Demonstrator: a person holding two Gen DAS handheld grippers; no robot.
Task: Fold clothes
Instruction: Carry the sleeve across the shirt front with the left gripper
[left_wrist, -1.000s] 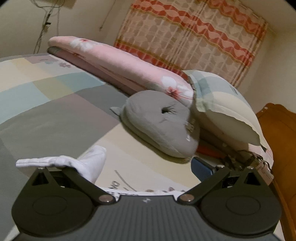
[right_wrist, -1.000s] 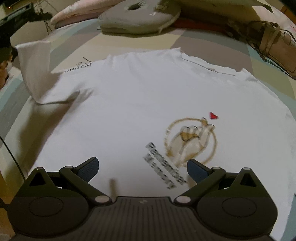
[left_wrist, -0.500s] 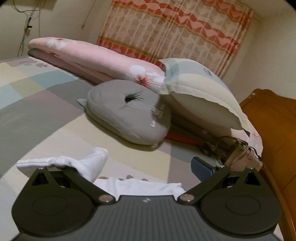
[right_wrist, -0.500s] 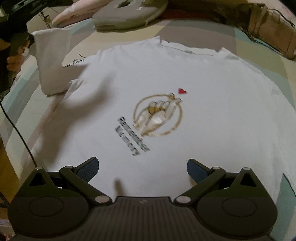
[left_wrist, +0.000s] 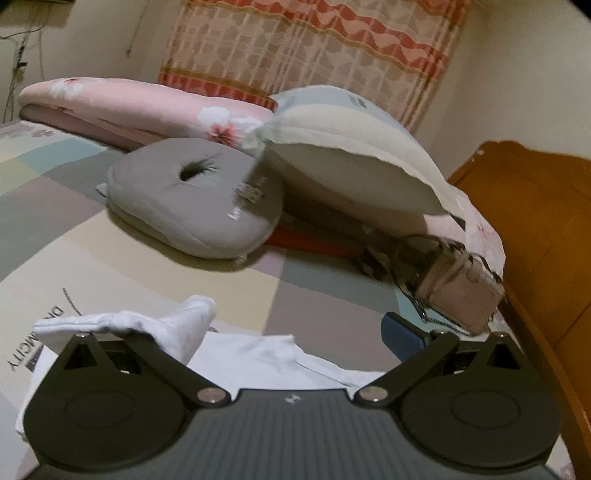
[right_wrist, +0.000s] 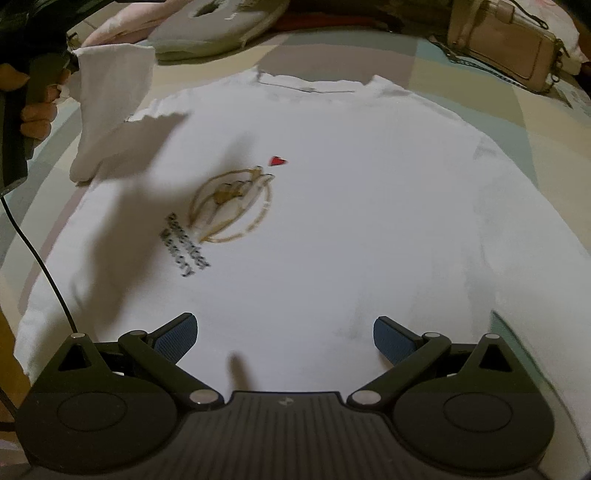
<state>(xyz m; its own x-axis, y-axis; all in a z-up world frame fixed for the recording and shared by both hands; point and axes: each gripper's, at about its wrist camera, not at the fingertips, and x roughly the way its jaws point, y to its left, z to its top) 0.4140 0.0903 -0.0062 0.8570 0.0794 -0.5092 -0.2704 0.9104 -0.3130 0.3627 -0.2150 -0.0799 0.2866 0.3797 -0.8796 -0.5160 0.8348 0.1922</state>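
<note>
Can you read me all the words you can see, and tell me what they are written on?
"CITY", with blurred letters in the row above it: printed on the bedsheet, left wrist view.
Two rows of dark letters on the white T-shirt, beside its gold ring picture and red heart: too blurred to read.
Pale lettering on the grey cushion: too blurred to read.
No numbers show anywhere.

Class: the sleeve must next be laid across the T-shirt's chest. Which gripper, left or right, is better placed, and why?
Left. The left gripper already holds the sleeve lifted beside the T-shirt; the right gripper is open and empty over the hem.
</note>
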